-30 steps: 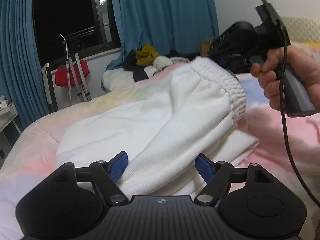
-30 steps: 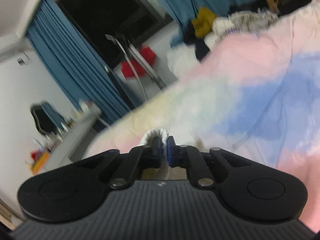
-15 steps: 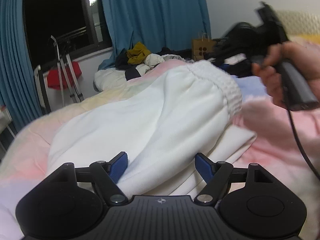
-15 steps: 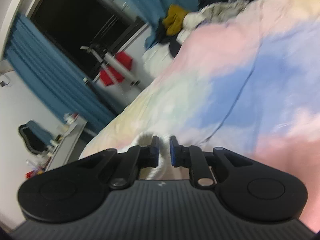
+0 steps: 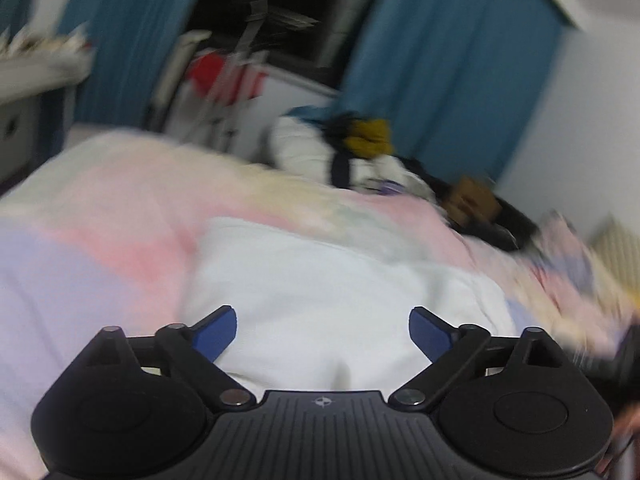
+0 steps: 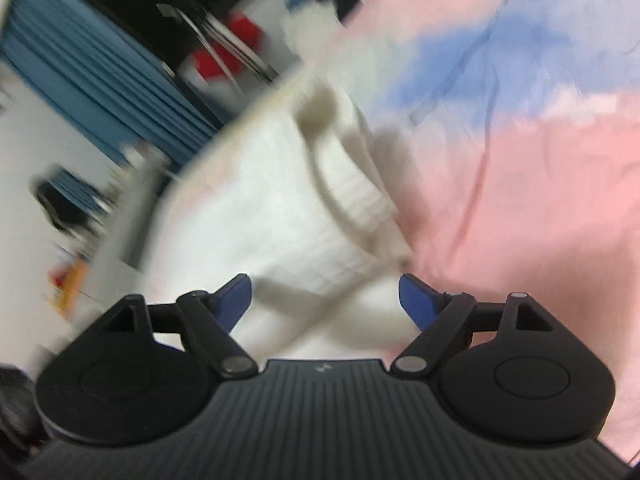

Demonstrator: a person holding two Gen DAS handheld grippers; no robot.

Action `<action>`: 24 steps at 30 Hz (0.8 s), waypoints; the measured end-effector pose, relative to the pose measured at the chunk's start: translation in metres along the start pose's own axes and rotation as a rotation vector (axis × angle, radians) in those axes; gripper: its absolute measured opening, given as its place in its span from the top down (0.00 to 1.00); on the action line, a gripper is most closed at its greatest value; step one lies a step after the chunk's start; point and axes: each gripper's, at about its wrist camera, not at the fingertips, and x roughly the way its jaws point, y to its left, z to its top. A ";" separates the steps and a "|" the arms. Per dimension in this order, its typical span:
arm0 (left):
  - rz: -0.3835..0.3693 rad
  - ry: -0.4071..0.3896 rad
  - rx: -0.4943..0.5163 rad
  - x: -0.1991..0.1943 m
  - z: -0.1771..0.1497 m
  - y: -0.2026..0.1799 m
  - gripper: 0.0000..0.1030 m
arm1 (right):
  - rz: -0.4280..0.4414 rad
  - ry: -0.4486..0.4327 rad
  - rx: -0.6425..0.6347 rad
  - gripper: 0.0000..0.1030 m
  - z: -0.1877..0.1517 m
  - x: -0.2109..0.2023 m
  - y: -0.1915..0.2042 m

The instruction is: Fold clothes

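Observation:
A white garment (image 5: 328,292) lies folded over on the pastel bedspread (image 5: 100,240). In the left wrist view my left gripper (image 5: 322,330) hovers above it, jaws opening wide, and its blue pads do not press the cloth. In the right wrist view the same white garment (image 6: 260,208) shows its ribbed cuff (image 6: 352,168) lying loose. My right gripper (image 6: 325,300) is over its near edge, jaws opening, the cloth dropped free between the spread pads. Both views are blurred by motion.
A pile of mixed clothes (image 5: 360,152) with a mustard piece sits at the far side of the bed. Blue curtains (image 5: 448,64), a dark window, a drying rack with a red item (image 5: 216,76) and a brown box (image 5: 472,200) stand beyond.
My right gripper, shut on the garment's cuff a second ago, has opened and let it drop onto the bed. My left gripper rolled, swung aside, and its jaws widened.

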 end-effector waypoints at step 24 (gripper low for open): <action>-0.004 0.236 -0.332 0.057 -0.012 0.072 0.07 | 0.323 -0.022 0.156 0.16 0.018 0.048 0.012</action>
